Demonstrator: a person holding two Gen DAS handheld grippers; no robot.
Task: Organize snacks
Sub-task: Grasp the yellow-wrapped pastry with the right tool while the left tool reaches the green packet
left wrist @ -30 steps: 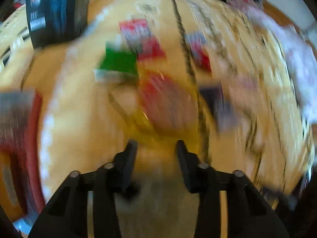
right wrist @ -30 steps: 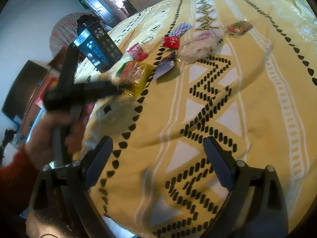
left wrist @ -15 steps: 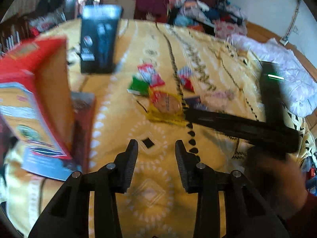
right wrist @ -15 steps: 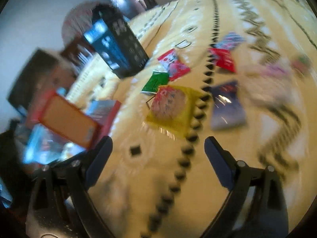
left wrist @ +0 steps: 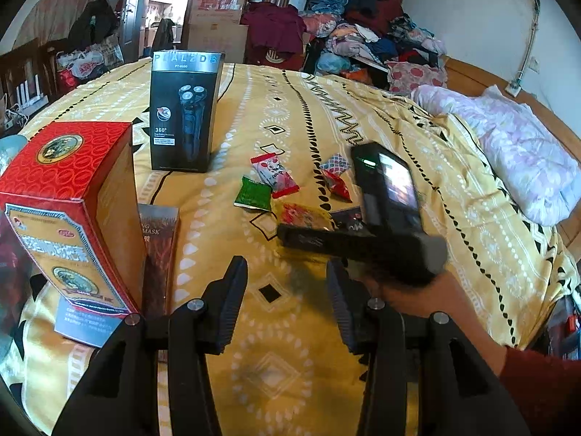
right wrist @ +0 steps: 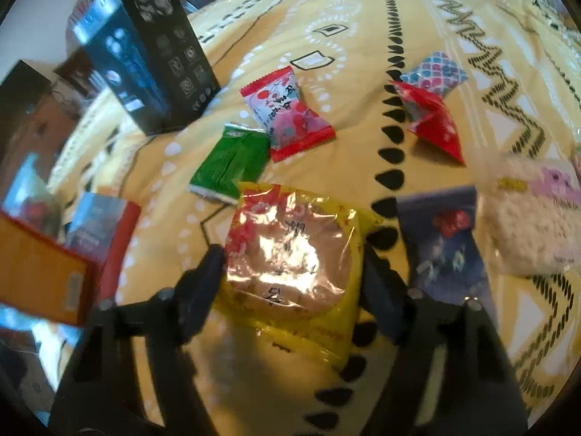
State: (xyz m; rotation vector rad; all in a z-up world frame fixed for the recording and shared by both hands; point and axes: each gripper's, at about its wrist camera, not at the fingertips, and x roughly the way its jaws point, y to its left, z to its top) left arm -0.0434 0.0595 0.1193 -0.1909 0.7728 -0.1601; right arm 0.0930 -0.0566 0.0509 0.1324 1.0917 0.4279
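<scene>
Where right gripper [right wrist: 290, 272] straddles yellow snack packet [right wrist: 290, 250] (spread wide), left gripper [left wrist: 287, 283] parted, empty

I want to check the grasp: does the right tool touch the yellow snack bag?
Cannot tell. In the right wrist view the right tool straddles the yellow snack bag, but blur hides any gap.

Yellow bedspread [right wrist: 454, 18] with black-and-white geometric bands, yellow-edged snack pack [right wrist: 290, 250], green packet [right wrist: 230, 161], red-and-white floral packet [right wrist: 287, 112], black box [right wrist: 152, 54]
</scene>
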